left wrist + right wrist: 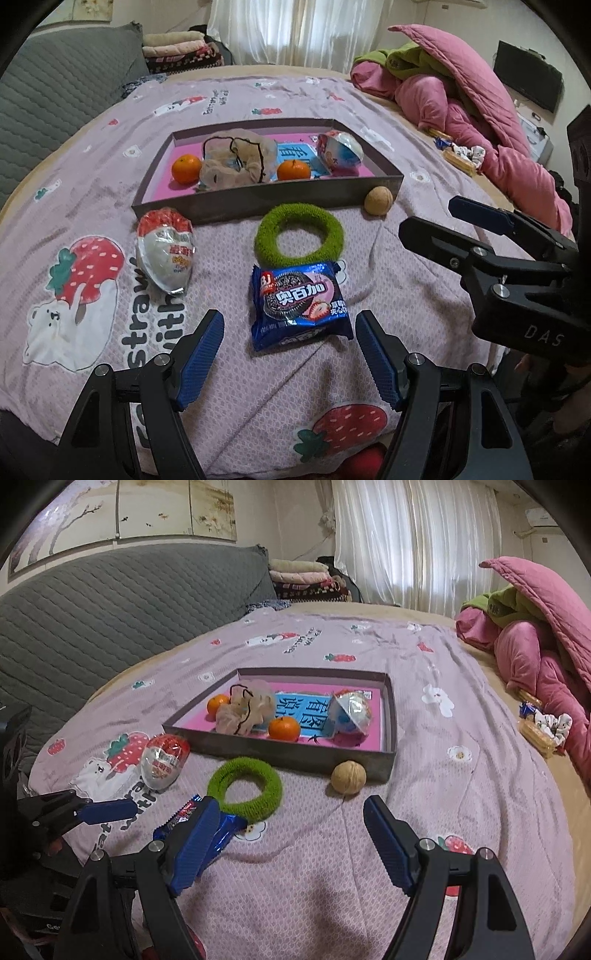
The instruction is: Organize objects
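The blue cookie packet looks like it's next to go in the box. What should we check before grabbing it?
1. Left gripper open: ok, jaws stand wide with nothing between the pads.
2. Lined up with the blue cookie packet: ok, it lies just ahead, between the fingers' line.
3. Packet free of neighbours: cannot tell, the green ring sits right at its far edge.
4. Right gripper out of the way: ok, open and off to the right side.
5. Room in the box: ok, bare pink floor shows between the oranges and the wall.
6. Walnut and red egg snack outside the box: not ok, both left to tidy.
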Motion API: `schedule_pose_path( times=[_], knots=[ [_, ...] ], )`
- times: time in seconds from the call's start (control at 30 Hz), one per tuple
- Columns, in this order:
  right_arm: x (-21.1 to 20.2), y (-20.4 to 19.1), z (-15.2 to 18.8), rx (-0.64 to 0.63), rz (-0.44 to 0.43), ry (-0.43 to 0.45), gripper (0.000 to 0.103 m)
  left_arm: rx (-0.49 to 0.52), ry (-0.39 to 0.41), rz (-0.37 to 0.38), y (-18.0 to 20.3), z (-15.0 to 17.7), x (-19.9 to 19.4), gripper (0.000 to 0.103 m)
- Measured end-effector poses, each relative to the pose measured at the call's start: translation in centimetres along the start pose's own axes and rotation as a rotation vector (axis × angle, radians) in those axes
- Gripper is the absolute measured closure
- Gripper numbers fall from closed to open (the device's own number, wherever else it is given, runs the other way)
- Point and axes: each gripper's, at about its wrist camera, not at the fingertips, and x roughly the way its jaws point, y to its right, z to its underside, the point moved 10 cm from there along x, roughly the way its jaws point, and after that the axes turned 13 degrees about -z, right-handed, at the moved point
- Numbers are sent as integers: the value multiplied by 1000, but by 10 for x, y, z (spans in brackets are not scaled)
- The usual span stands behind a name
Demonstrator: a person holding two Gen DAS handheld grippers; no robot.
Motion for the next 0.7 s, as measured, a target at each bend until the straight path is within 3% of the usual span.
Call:
schedule_pose_path(
  times=[0.7],
  knots=[
    [35,7,7,58,8,-68,24,1,-6,-8,12,-2,24,28]
  ],
)
